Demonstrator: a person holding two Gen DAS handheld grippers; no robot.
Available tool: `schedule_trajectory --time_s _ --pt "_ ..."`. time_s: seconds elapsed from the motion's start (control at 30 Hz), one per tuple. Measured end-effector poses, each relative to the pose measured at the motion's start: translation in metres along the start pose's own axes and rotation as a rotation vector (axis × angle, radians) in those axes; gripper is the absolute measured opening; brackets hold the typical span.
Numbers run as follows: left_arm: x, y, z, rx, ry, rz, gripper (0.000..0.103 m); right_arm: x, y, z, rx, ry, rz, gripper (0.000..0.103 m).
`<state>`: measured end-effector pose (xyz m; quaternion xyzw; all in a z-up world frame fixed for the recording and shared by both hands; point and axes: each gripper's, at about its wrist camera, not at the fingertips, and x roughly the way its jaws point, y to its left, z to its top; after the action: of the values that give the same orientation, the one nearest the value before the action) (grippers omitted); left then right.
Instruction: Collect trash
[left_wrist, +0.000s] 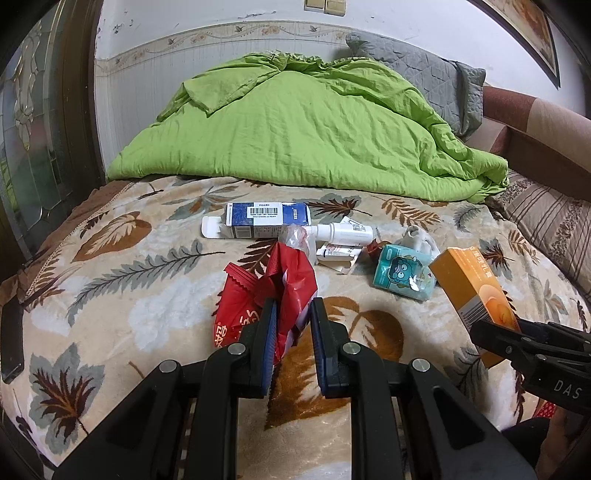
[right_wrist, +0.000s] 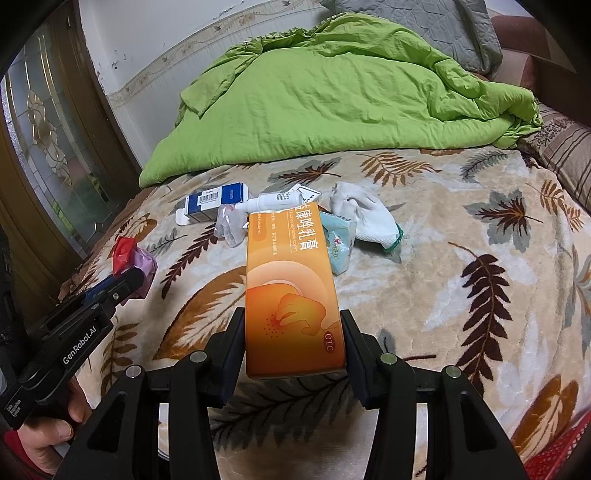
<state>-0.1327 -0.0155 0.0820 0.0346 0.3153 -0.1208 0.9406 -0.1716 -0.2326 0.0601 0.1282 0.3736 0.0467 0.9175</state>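
Note:
My left gripper (left_wrist: 293, 314) is shut on a crumpled red wrapper (left_wrist: 284, 284) and holds it above the leaf-print blanket (left_wrist: 147, 295). It shows at the left of the right wrist view (right_wrist: 129, 277). My right gripper (right_wrist: 293, 332) is shut on an orange medicine box (right_wrist: 291, 288), also seen at the right of the left wrist view (left_wrist: 469, 291). On the blanket lie a blue and white box (left_wrist: 266, 218), a white spray bottle (left_wrist: 343, 232), a clear plastic scrap (right_wrist: 229, 225), a teal tissue pack (left_wrist: 402, 273) and a white glove (right_wrist: 365, 218).
A green quilt (left_wrist: 306, 125) is heaped at the back of the bed, with a grey pillow (left_wrist: 417, 70) behind it. A glass door (right_wrist: 48, 147) stands at the left. A striped cushion (left_wrist: 554, 229) lies at the right. A red basket corner (right_wrist: 561, 454) shows at bottom right.

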Motion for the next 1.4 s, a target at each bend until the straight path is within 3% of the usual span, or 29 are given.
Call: schedule_trajectory --time_s 0.93,1.4 --pt "0.000 -0.007 -0.001 0.014 0.001 0.002 0.017 -0.004 -0.001 0.001 0.012 -0.011 -0.002 0.052" --pt "-0.010 -0.045 -0.006 0.088 0.052 -0.108 0.017 -0.068 -0.057 -0.013 0.141 -0.042 -0.018 0.052"
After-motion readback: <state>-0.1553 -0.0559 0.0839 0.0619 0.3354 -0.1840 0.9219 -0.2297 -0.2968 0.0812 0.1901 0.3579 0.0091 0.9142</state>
